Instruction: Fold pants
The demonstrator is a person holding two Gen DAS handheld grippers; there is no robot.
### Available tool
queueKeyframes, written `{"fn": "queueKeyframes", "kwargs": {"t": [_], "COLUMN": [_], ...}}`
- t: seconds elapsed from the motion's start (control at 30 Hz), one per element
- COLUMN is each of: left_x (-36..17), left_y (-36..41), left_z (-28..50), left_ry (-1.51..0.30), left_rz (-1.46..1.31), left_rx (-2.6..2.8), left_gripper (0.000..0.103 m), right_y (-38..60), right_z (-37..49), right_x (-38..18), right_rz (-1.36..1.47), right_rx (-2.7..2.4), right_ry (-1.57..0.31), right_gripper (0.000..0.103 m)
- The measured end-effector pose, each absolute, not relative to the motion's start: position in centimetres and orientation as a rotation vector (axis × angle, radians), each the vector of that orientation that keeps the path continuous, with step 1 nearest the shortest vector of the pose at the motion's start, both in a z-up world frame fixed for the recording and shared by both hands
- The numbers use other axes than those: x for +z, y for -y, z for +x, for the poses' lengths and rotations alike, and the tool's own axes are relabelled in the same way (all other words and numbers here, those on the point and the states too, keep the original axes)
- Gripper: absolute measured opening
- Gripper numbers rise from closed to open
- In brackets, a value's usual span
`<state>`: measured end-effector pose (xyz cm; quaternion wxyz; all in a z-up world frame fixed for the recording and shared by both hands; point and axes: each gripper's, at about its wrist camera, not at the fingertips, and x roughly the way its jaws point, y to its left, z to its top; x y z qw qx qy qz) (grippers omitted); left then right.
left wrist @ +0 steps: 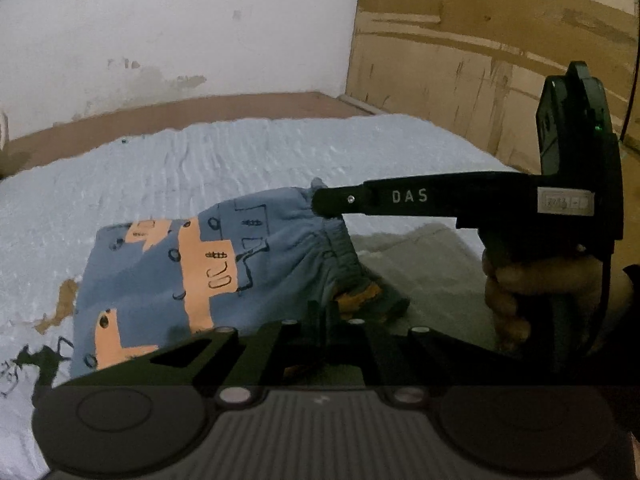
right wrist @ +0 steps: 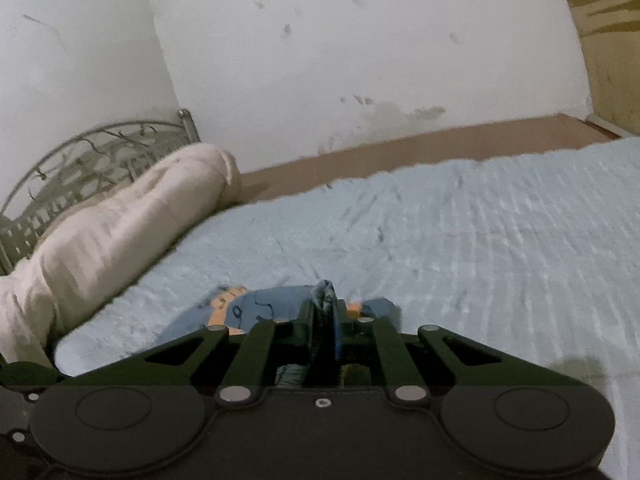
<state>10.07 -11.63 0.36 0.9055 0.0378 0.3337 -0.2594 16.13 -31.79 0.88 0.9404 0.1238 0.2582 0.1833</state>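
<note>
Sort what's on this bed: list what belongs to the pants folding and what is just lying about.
Part of the job:
- blue patterned pants
- left gripper, shut on the pants
- right gripper, shut on the waistband
- pale blue bedspread, the folding surface

Just lying about:
- rolled white bedding
- metal headboard
- cardboard panel

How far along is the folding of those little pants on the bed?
Looks partly done: the pants lie short and bunched on the bedspread. In hand: both grippers, left and right, pinch the gathered waistband end. Left: carrying that end across and smoothing it flat.
</note>
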Motion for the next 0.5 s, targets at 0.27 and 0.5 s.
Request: {"fn": "queueKeyframes", "kwargs": {"t": [0.27, 0.5], "left_x": [0.7, 2.9], "left_y": [9.8, 6.0], "left_z": [10.5, 11.0], "left_ry": [-0.708, -0.644], "left_rz": [0.019, -0.086], "left_rx": [-0.505, -0.36], "left_gripper": [0.039, 0.092], "right_y": [31.2, 31.0], "right_z": [16.2, 16.2], "right_x": [-1.3, -0.9], "right_rz": [0.253, 0.268], "right_rx": [0.323, 0.243], "right_ry": [-0.582, -0.57], "right_gripper": [0.015, 0.075]}}
